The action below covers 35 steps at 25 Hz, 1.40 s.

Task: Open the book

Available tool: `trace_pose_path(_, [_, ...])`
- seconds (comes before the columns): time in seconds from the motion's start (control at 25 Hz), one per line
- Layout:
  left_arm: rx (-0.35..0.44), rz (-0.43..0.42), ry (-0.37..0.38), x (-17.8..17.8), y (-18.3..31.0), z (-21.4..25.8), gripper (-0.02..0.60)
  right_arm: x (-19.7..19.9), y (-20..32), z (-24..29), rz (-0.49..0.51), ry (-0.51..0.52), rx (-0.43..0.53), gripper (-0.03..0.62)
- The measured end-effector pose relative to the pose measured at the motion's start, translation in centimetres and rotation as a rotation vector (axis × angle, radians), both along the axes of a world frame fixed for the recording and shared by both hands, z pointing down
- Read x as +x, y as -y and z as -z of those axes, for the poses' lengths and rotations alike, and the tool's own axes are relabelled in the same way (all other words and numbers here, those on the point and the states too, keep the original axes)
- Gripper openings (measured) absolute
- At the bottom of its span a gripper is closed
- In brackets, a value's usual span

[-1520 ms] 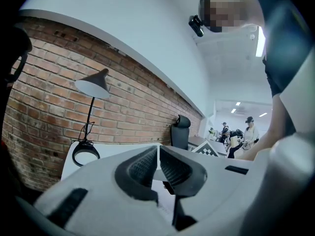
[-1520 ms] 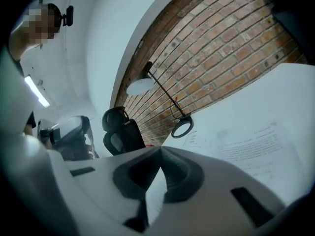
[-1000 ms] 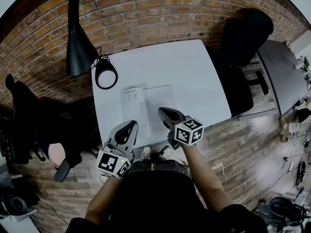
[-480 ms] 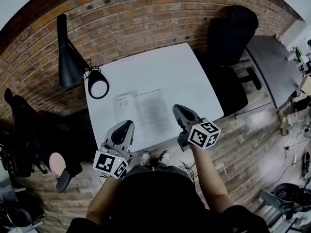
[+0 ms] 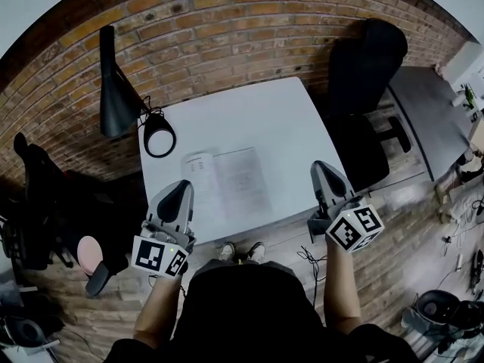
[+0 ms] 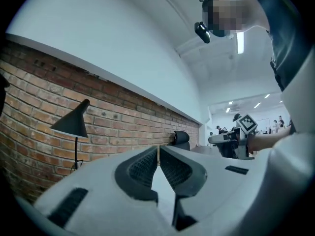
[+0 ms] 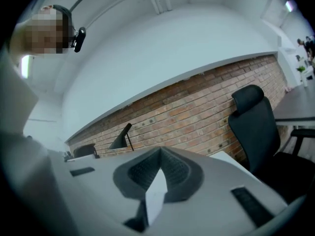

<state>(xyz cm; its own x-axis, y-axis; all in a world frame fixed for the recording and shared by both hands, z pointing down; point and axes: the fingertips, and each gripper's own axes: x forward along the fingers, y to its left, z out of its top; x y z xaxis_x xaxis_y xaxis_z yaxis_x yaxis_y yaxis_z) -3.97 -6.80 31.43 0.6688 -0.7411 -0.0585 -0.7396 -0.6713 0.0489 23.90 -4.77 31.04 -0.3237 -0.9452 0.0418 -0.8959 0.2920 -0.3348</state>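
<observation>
In the head view you count one open book point(image 5: 231, 181), one white table point(image 5: 257, 119), one black lamp point(image 5: 117, 93) and one black office chair point(image 5: 363, 66). You hold two grippers, one left gripper point(image 5: 180, 187) and one right gripper point(image 5: 321, 166), and each carries one marker cube point(image 5: 159, 255), which makes two cubes in all. To complete the count, note one grey desk point(image 5: 423, 108) at the right edge and two shoes point(image 5: 227, 252) below the white table.
</observation>
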Motion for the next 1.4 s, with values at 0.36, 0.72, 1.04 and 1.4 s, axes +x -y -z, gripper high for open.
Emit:
trace_pose_path(0.36, [0.061, 0.165, 0.041, -5.3, -0.7, 2.4, 0.035, 0.6, -2.2, 5.9, -0.069, -0.185, 0.136, 0.013])
trace_pose_path(0.72, [0.077, 0.294, 0.089, -9.7, -2.1, 3.7, 0.035, 0.6, -2.8, 8.3, -0.126, -0.322, 0.213, 0.012])
trace_pose_path(1.04, [0.104, 0.284, 0.095, -9.5, -2.0, 4.4, 0.035, 0.3, -3.4, 8.5, -0.164, -0.419, 0.216, 0.012])
trace_pose_path(1.4, [0.102, 0.263, 0.09, -10.2, -2.2, 4.4, 0.035, -1.8, -3.7, 9.3, -0.167, -0.472, 0.254, 0.012])
